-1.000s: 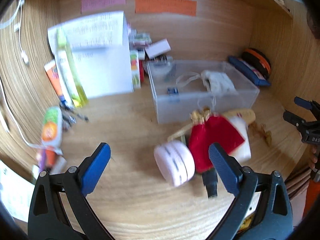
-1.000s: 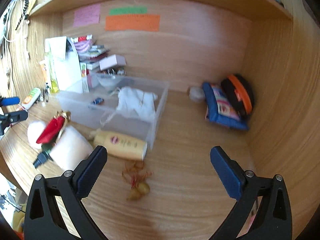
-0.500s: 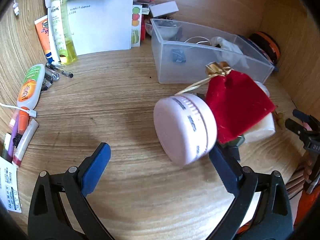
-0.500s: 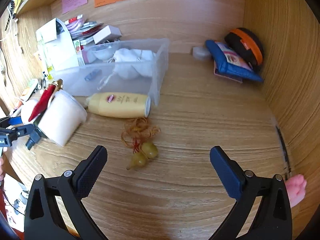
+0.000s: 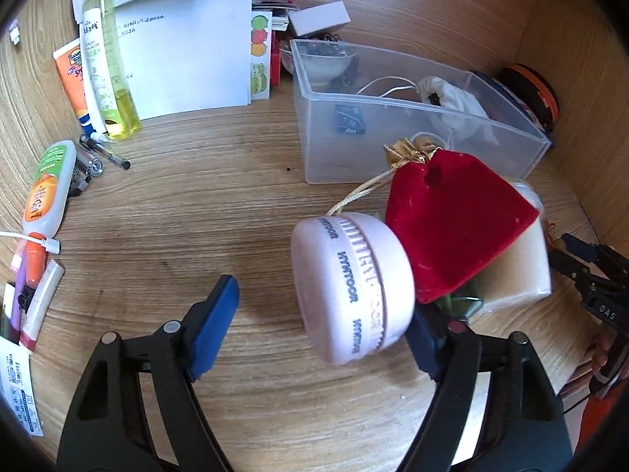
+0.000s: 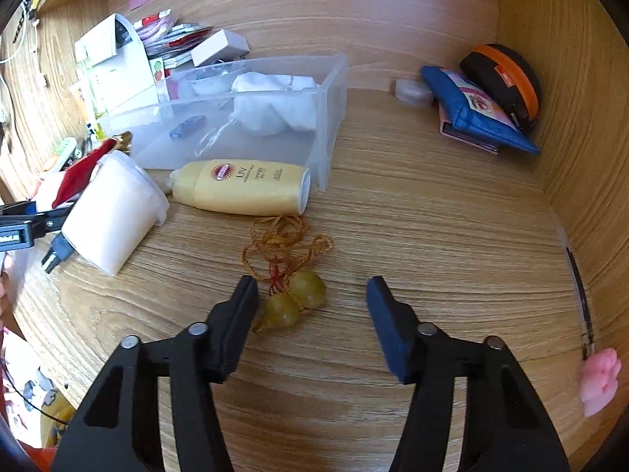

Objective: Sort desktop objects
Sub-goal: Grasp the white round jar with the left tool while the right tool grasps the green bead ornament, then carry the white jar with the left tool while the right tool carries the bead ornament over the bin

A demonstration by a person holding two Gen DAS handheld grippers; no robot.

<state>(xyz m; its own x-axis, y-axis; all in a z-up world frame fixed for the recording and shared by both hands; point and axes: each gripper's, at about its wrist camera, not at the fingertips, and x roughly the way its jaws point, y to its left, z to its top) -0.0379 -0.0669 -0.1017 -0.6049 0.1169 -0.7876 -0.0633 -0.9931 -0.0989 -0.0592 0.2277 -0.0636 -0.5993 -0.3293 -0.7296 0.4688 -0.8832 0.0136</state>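
Observation:
In the left wrist view a pink round case [image 5: 352, 287] stands on edge on the wooden desk. My left gripper [image 5: 318, 334] is around it, jaws closing. The right pad sits by the case's rim, the left pad [image 5: 214, 326] is still apart. A red velvet pouch [image 5: 452, 228] and a white tub [image 5: 523, 271] lean behind the case. In the right wrist view a yellow-green gourd pendant [image 6: 295, 303] with an orange cord lies between the closing jaws of my right gripper [image 6: 312, 314], close to the left pad, not pinched. A clear bin [image 6: 330, 118] stands behind.
A yellow sunscreen bottle [image 6: 243, 187] lies against the bin. A blue wallet [image 6: 471, 118] and a black-orange case [image 6: 507, 74] rest by the right wooden wall. At the left stand a spray bottle [image 5: 106, 59], tubes, pens [image 5: 106, 155] and papers.
Both grippers have come down toward the desk and their jaws have narrowed. The pink case now fills the left jaws' gap; the gourd pendant now lies between the right jaws.

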